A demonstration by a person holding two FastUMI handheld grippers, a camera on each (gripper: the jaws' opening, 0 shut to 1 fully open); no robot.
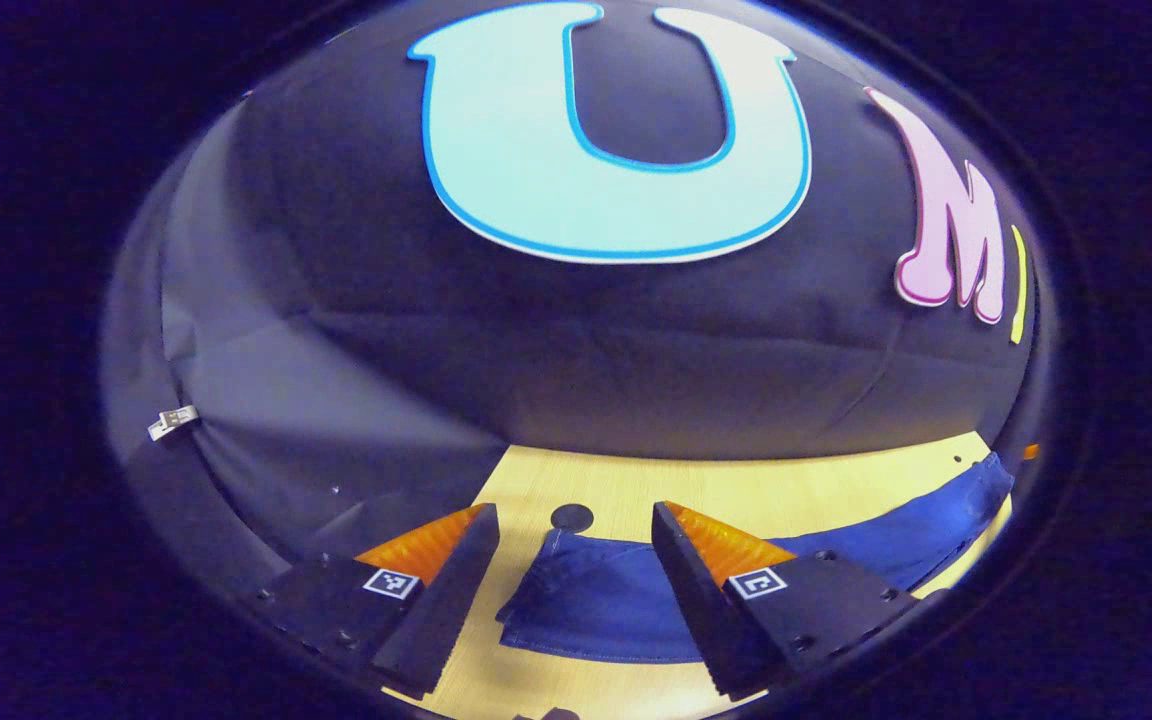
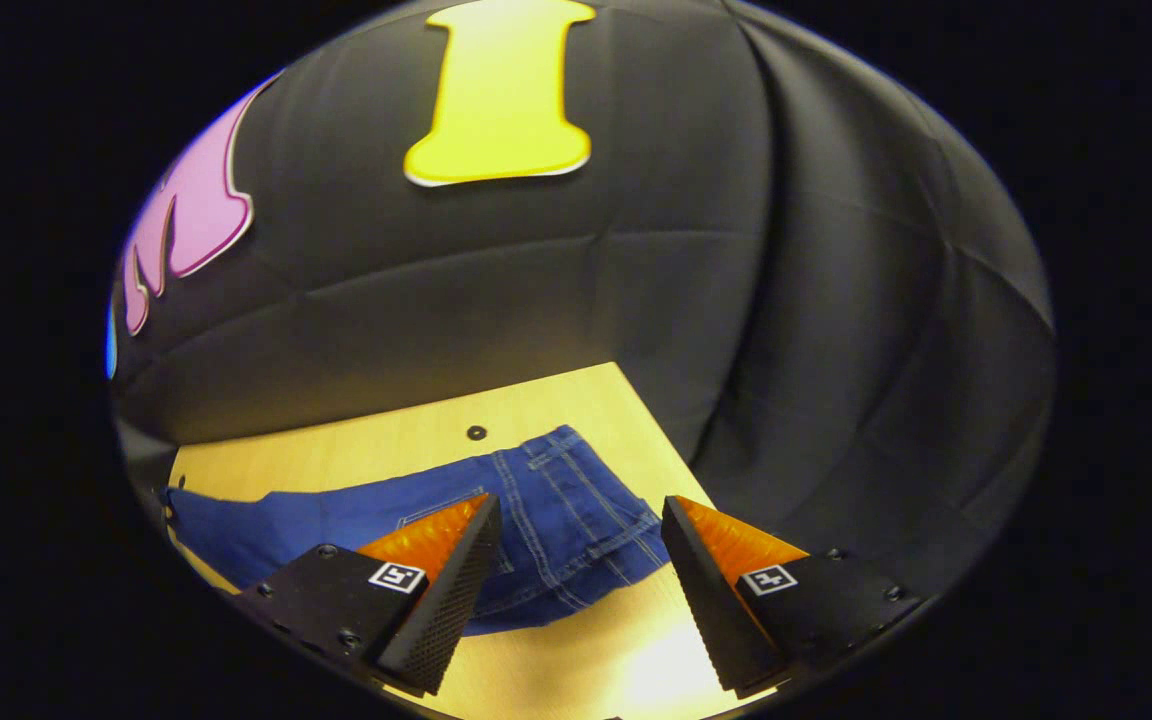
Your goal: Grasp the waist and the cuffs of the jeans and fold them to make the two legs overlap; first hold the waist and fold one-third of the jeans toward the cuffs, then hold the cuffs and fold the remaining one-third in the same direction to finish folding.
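Left gripper view. My left gripper [image 1: 576, 560]: fingers spread wide, nothing between them held, poised above the table [image 1: 616, 485]. Jeans [image 1: 616, 600]: blue denim, lying flat on the light wooden tabletop; the cuff end sits in the gap between my fingers, the legs stretching away to the right toward the table's far corner. A small dark round hole [image 1: 572, 517] in the tabletop lies just beyond the cuff edge.

Right gripper view. My right gripper [image 2: 581, 555]: fingers likewise wide apart, gripping nothing, above the table [image 2: 416, 435]. The waist end of the jeans [image 2: 576, 510], with seams and belt loops showing, lies between and just beyond my fingertips; the legs run off to the left. Another small hole [image 2: 476, 432] sits near the waistband.
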